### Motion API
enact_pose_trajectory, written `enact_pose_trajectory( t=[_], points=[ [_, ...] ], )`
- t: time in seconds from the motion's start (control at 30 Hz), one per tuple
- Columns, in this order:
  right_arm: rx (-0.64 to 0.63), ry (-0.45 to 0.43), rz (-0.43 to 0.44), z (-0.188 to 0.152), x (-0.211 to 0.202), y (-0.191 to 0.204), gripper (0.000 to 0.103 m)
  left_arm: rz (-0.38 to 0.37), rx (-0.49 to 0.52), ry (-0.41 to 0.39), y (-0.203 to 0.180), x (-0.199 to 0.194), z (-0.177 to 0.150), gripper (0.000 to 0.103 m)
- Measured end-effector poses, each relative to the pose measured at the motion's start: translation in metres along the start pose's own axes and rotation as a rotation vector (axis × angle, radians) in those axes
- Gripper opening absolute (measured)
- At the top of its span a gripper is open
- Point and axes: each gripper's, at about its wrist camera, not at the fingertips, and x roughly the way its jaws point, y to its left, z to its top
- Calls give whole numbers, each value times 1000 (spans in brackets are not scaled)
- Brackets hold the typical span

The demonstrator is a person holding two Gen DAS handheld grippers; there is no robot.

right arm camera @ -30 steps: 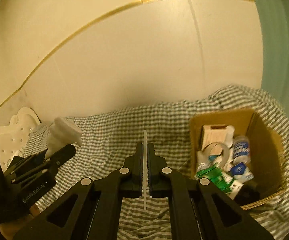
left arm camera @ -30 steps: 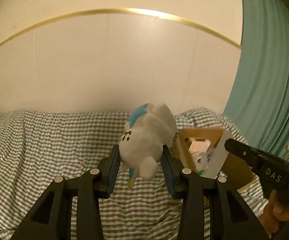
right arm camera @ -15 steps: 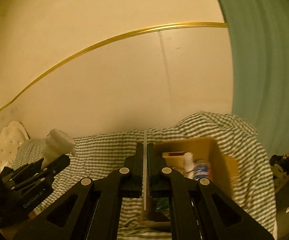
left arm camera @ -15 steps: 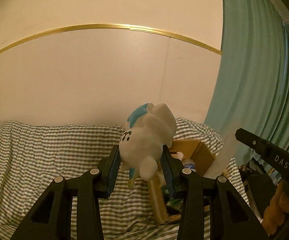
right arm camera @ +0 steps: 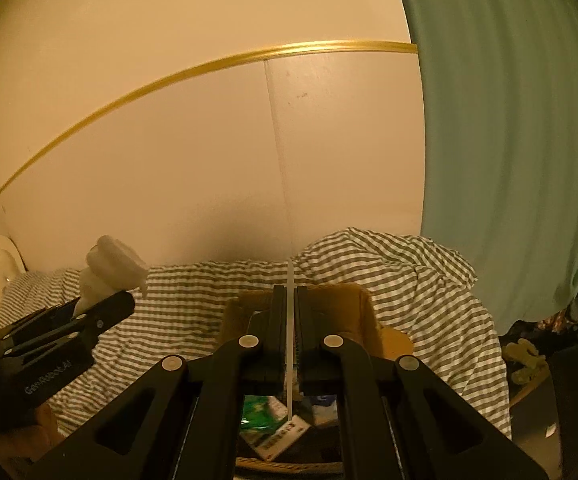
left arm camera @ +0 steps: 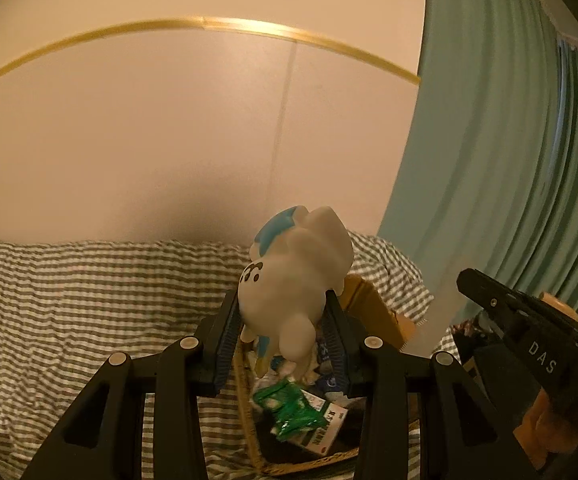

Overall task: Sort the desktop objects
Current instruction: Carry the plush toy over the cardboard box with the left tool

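Hovering now over the box (left arm camera: 373,312), which sat off right a second ago, the left claw (left arm camera: 285,332) stays clamped on the toy (left arm camera: 293,276). Right claw (right arm camera: 289,344) pinches a comb (right arm camera: 289,320) above it; both look ready to drop.

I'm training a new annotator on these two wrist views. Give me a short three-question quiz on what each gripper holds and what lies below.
1. True or false: the left gripper is clamped on a white rubber animal toy with blue markings.
2. What does the right gripper hold: A) a thin white comb seen edge-on, B) a green packet, C) nothing?
3. Fill in: below both grippers sits a brown cardboard ____ with a green packet inside.

Key: 1 true; 2 A; 3 box.
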Motion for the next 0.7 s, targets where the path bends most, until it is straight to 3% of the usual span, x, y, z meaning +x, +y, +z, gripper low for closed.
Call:
enact_pose_trajectory(
  t=[0.7],
  points=[
    [-17,263,-26,-46,149,-37,3,-17,19,286,-8,186,-49,41]
  ],
)
